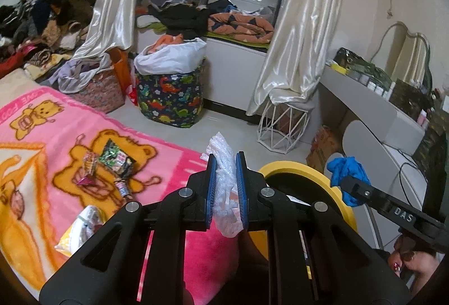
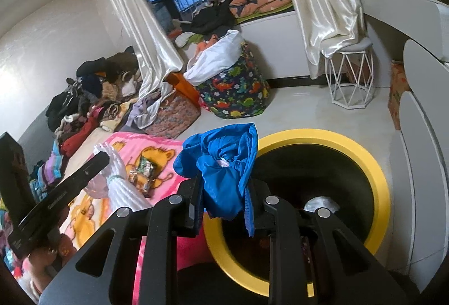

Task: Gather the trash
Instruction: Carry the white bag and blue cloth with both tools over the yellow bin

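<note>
- the left gripper [image 1: 226,184], black with blue pads, is clenched on a crumpled piece of white bubble wrap [image 1: 224,181], which sticks out above and below the pads.
- it hangs over the edge of a bed covered by a pink fleece blanket with orange teddy bears [image 1: 70,142].
- the right gripper [image 2: 224,201], of the same build, is clamped on a bunched bright blue plastic bag [image 2: 221,161]; the bag bulges up above the fingers and hangs down between them.
- just beyond and below the right gripper stands a round bin with a yellow rim and a black inside [image 2: 376,164]; something pale and crinkled lies at its bottom [image 2: 322,204], too dim to identify.
- in the left wrist view the bin's yellow rim shows just right of the left gripper, with the right gripper and its blue bag over the far side of it.
- several small colourful snack wrappers [image 1: 112,164] lie on the blanket, well left of the left gripper.
- a white and yellow packet [image 1: 81,229] lies nearer, at the blanket's lower left.
- across the pale floor sits a dark fabric basket printed with dinosaurs [image 1: 171,97], full of laundry.
- cream satin curtains [image 1: 297,32] frame a dark window.
</note>
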Action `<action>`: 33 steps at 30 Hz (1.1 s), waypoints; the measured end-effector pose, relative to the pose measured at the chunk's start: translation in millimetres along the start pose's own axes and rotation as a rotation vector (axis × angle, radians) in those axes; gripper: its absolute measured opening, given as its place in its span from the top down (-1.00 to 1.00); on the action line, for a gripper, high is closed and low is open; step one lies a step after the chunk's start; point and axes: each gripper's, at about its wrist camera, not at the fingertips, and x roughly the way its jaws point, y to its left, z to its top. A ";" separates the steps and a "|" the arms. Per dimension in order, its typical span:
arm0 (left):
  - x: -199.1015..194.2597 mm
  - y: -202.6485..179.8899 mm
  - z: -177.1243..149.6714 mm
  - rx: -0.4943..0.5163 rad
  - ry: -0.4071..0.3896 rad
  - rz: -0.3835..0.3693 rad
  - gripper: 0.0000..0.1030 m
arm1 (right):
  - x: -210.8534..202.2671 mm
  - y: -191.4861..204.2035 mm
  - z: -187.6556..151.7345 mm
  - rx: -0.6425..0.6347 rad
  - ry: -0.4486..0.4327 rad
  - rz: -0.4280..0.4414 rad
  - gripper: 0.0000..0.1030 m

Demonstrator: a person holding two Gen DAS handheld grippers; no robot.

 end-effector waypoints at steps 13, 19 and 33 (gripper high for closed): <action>18.1 -42.7 -12.4 0.100 0.030 -0.046 0.82 | -4.0 -27.0 3.5 0.030 -0.025 -0.055 0.58; 29.8 -61.6 -19.4 0.143 0.052 -0.063 0.82 | -2.7 -40.9 4.0 0.052 -0.025 -0.077 0.58; 63.6 -88.7 -37.4 0.202 0.119 -0.082 0.82 | 2.0 -62.1 -1.2 0.084 -0.018 -0.128 0.54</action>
